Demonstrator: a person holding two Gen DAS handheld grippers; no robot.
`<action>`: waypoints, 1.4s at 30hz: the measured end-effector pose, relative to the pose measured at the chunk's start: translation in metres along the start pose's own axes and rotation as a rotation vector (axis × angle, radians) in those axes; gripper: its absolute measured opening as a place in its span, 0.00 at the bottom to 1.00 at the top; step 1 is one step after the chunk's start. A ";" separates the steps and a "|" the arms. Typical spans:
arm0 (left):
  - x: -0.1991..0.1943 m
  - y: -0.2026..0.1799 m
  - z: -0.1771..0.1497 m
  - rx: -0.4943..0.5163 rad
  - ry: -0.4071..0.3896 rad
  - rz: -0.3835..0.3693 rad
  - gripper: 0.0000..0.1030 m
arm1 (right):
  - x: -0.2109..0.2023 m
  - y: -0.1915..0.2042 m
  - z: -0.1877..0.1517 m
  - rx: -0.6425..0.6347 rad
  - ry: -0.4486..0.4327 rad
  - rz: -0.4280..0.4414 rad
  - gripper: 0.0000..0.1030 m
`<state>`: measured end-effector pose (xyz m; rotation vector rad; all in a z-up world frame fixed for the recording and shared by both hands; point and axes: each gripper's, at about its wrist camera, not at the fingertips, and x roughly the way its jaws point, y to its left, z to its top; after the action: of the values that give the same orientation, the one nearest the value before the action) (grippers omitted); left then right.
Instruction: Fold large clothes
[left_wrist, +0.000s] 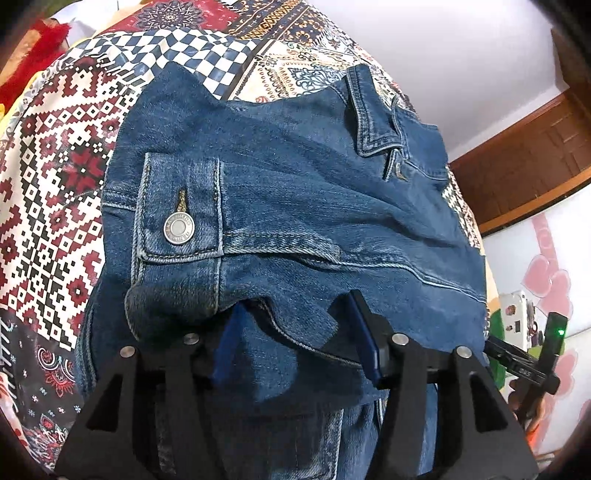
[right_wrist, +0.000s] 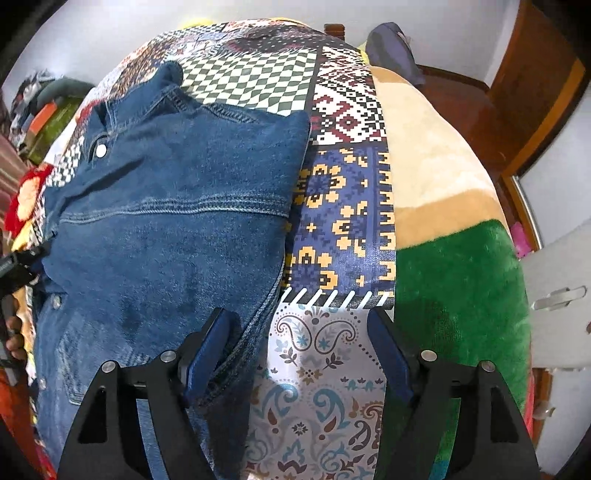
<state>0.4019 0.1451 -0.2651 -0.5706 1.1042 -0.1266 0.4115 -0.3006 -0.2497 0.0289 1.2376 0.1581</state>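
A blue denim jacket (left_wrist: 295, 206) lies on a patterned patchwork cloth (left_wrist: 55, 192), its sleeve folded across the body with the buttoned cuff (left_wrist: 179, 218) on top and the collar (left_wrist: 373, 114) at the far end. My left gripper (left_wrist: 295, 314) is open, its blue-padded fingers astride a fold of the sleeve. In the right wrist view the jacket (right_wrist: 166, 206) fills the left half. My right gripper (right_wrist: 299, 325) is open at the jacket's right edge, left finger on the denim, right finger over the cloth (right_wrist: 332, 369).
A beige and green plush blanket (right_wrist: 443, 240) lies right of the patchwork cloth. Dark wooden furniture (right_wrist: 517, 92) stands at the far right. Piled clutter (right_wrist: 37, 118) sits at the far left. The other gripper's handle (left_wrist: 535, 354) shows at the right of the left wrist view.
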 end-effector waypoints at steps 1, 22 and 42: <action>-0.001 -0.002 -0.001 -0.006 -0.005 0.003 0.57 | -0.001 -0.001 0.000 0.009 -0.005 0.011 0.73; -0.020 0.065 -0.008 -0.260 -0.064 -0.032 0.68 | -0.004 0.007 0.004 0.035 -0.018 0.068 0.73; -0.101 -0.041 0.026 0.294 -0.437 0.358 0.30 | -0.027 0.043 0.033 -0.067 -0.078 0.034 0.73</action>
<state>0.3854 0.1576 -0.1545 -0.1195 0.7275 0.1413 0.4293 -0.2596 -0.2093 -0.0018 1.1534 0.2260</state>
